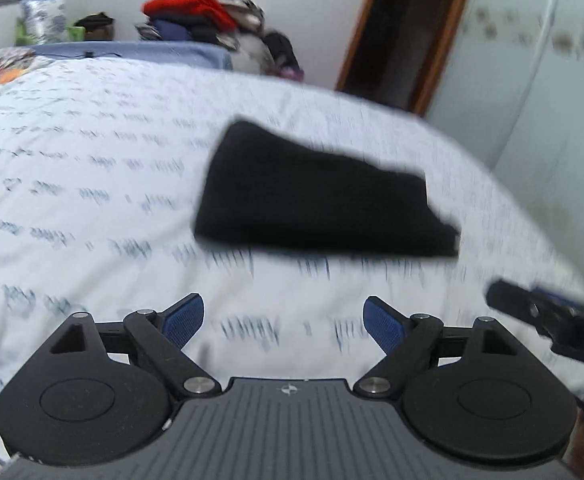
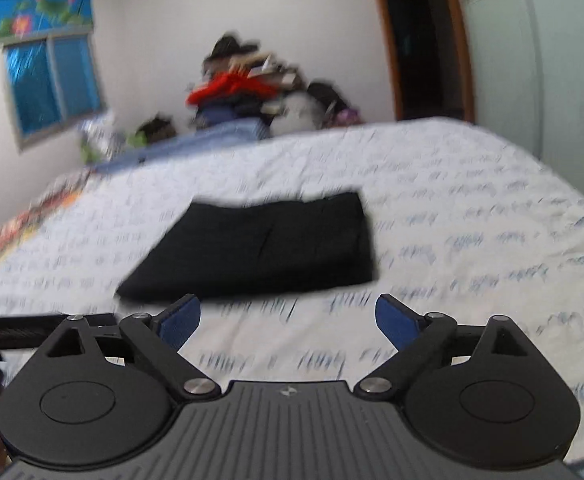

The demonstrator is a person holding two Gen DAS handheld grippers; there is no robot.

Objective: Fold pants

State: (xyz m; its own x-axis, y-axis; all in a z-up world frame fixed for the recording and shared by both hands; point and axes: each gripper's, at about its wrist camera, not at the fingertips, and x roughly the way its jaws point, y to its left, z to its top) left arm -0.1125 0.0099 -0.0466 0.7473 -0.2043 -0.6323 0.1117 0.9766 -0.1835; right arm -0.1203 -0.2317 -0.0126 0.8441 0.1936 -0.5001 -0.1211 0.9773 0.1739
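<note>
Black pants [image 1: 316,200] lie folded into a compact block on the white patterned bedsheet [image 1: 91,184]. They also show in the right wrist view [image 2: 263,248]. My left gripper [image 1: 283,320] is open and empty, held above the sheet short of the pants. My right gripper [image 2: 287,320] is open and empty, just short of the pants' near edge. The right gripper also shows at the right edge of the left wrist view [image 1: 540,312]. Both views are motion-blurred.
A pile of clothes with a red garment [image 2: 231,84] stands beyond the far side of the bed. A wooden door frame [image 2: 460,40] and a pale wardrobe [image 2: 532,60] are at the right. A window [image 2: 51,80] is at the left.
</note>
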